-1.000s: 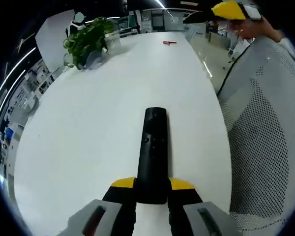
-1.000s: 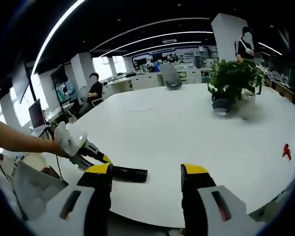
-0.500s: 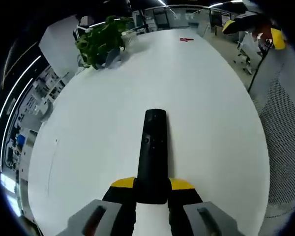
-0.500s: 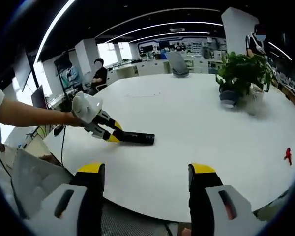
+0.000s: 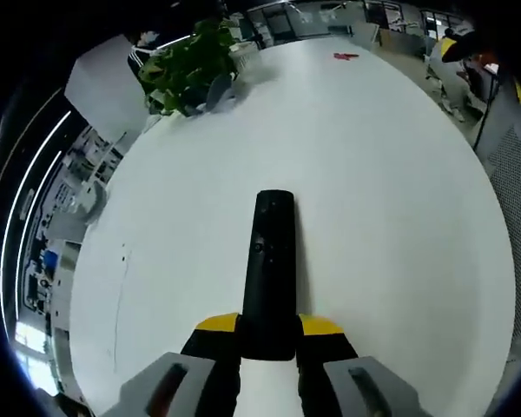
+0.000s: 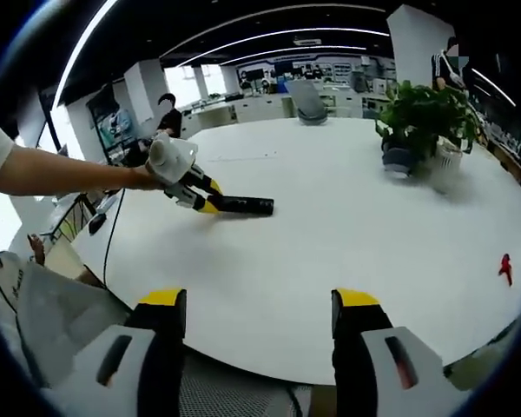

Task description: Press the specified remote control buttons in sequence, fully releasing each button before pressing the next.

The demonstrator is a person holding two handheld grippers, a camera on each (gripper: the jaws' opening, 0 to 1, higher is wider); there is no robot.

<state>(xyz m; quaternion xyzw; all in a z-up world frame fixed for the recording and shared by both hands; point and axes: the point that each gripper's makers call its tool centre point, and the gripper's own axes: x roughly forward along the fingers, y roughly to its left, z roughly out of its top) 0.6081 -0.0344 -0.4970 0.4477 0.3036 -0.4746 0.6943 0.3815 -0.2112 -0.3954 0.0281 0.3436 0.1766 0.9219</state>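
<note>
Remote control (image 5: 272, 261) sits clamped between the left tongs (image 5: 269, 326), poking forward over the white bench (image 5: 399, 226); right tongs (image 6: 259, 304) gape wide, holding nothing.

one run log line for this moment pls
left tool: shut on remote control | right tool: open, holding nothing | table: plant, small red item

The remote (image 5: 270, 269) juts forward from between the left hand-held gripper (image 5: 269, 334) jaws, above the tabletop (image 5: 391, 217). A plant (image 5: 189, 62) stands at the far left edge, a small clip (image 5: 346, 56) far right.
</note>
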